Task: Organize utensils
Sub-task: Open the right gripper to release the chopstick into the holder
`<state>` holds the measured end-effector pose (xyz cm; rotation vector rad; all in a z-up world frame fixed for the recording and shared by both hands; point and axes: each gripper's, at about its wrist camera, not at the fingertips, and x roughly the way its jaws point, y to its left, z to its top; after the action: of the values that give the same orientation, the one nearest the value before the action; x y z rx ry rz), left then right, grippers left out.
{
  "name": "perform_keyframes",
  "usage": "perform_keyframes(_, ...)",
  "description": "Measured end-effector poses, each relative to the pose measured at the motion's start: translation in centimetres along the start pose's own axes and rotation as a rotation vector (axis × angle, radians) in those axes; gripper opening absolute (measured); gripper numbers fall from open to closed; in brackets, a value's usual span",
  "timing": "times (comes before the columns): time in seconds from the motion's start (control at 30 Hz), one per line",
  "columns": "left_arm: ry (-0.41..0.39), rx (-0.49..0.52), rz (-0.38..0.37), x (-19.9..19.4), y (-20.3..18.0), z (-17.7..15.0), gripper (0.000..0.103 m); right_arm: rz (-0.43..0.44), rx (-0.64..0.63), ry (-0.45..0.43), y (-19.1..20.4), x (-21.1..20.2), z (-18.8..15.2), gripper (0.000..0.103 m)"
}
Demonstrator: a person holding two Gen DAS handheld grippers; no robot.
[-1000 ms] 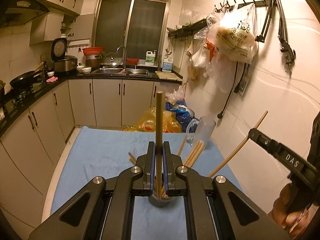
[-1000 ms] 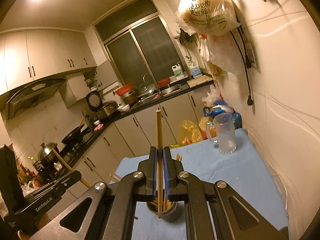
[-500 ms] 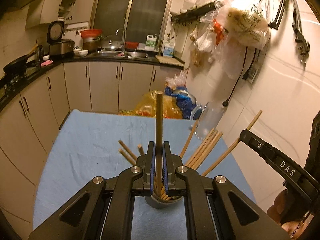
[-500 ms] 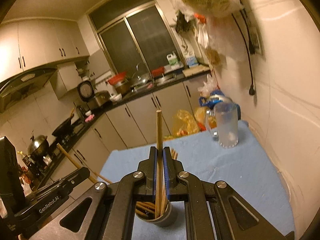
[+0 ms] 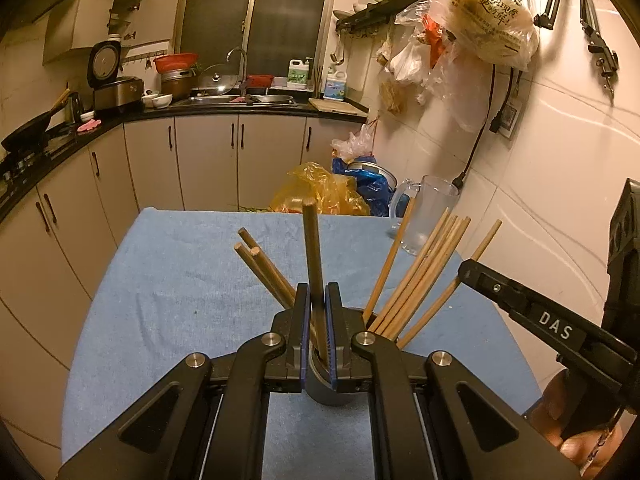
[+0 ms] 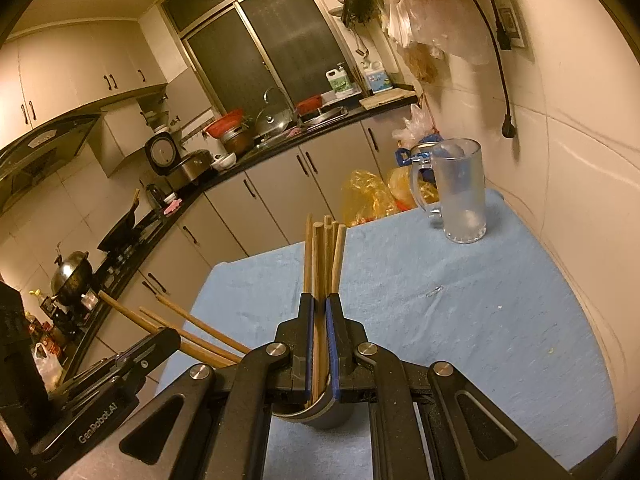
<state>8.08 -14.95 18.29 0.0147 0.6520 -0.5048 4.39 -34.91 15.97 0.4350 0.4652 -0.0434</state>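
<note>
While most chopsticks already stand in the cup (image 5: 328, 390), the left wrist view shows the task near its end: the left gripper (image 5: 319, 332) is clamped on one dark chopstick (image 5: 313, 264), upright, its lower end down inside the cup mouth, not yet let go. Cup sits on the blue cloth (image 5: 180, 280) toward the near edge, about mid-width. A fan of pale chopsticks (image 5: 424, 272) leans right out of it, three more (image 5: 264, 272) lean left. Right gripper arm (image 5: 532, 316) comes in from the right edge with another stick. A clear mug (image 5: 430, 216) stands at the far right corner of the cloth.

From the right wrist view, right gripper (image 6: 320, 336) is pinched shut on one wooden chopstick (image 6: 319, 276), roughly upright among the bunch, its tip reaching into the cup (image 6: 320, 412). Left gripper arm (image 6: 100, 392) shows at the lower left edge. No loose sticks visible on the cloth (image 6: 460, 312). Left to do, as I judge it: release both sticks. All sticks look plain, round and straight; cup grey.
</note>
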Motion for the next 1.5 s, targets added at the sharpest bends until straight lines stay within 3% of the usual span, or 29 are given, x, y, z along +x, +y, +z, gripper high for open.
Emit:
perform_keyframes(0.73,-0.001,0.029,0.034,1.6,-0.4,-1.4,0.008,0.014,0.025,0.035,-0.7,1.9,-0.5,0.008)
perform_keyframes(1.4,-0.01,0.027,0.068,1.0,-0.5,-1.5,0.009,0.027,0.033,0.031,-1.1,0.4,-0.2,0.008)
perform_keyframes(1.5,-0.016,0.024,0.079,0.8,-0.5,-1.5,0.017,0.026,0.034,0.029,-1.1,0.0,-0.2,0.008)
